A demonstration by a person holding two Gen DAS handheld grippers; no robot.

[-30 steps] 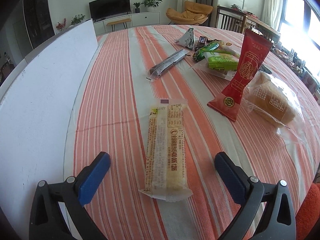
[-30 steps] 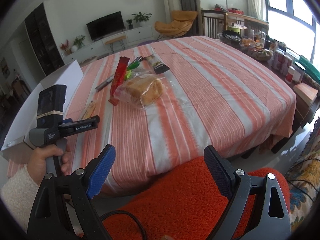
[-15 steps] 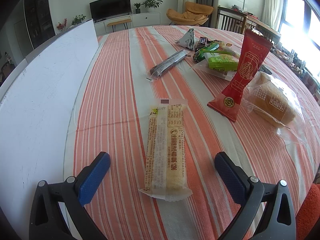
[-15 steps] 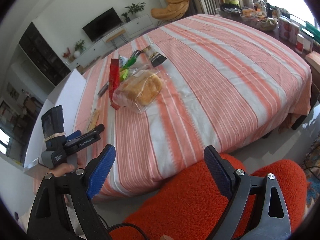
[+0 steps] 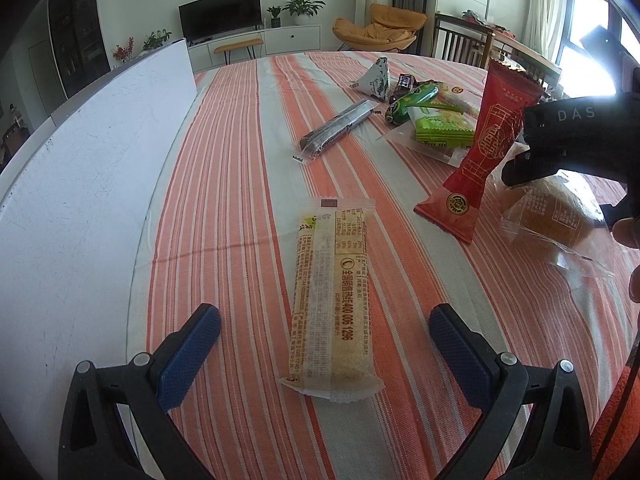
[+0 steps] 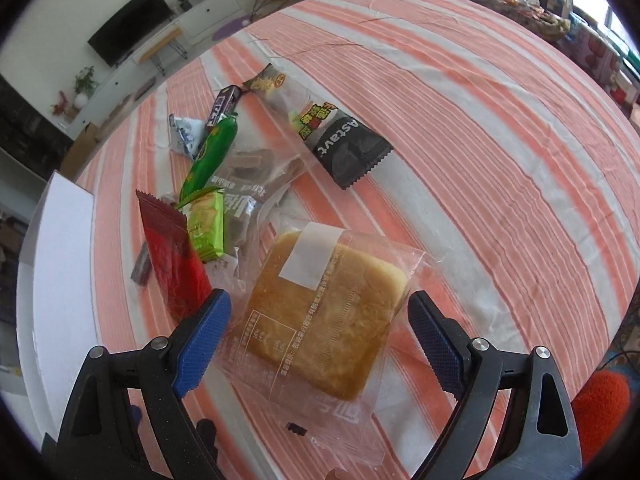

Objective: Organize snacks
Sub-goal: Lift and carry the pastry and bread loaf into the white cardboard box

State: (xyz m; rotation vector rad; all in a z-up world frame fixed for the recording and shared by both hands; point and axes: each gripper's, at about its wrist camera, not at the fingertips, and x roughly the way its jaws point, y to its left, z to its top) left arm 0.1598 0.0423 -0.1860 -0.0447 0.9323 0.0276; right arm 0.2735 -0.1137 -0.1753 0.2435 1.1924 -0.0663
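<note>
My left gripper (image 5: 324, 344) is open and low over the striped tablecloth, its jaws either side of the near end of a long pale rice-cracker packet (image 5: 332, 300). My right gripper (image 6: 320, 336) is open and hovers over a bagged square bread (image 6: 324, 316), its jaws on either side of the bag; the bread also shows in the left wrist view (image 5: 560, 216). A tall red packet (image 6: 176, 256) stands left of the bread, also in the left wrist view (image 5: 484, 148). Green packets (image 6: 206, 220), a dark long packet (image 5: 340, 128) and a black packet (image 6: 344, 144) lie farther off.
A white box (image 5: 80, 200) stands along the left side of the table. The striped tablecloth (image 6: 500, 160) stretches bare to the right. An orange fuzzy seat (image 6: 600, 396) sits by the table's near edge. A TV, plants and an armchair are far behind.
My right gripper has swung forward from beyond the table edge to just over the bagged bread, and now shows at the right of the left wrist view. My left gripper has stayed put.
</note>
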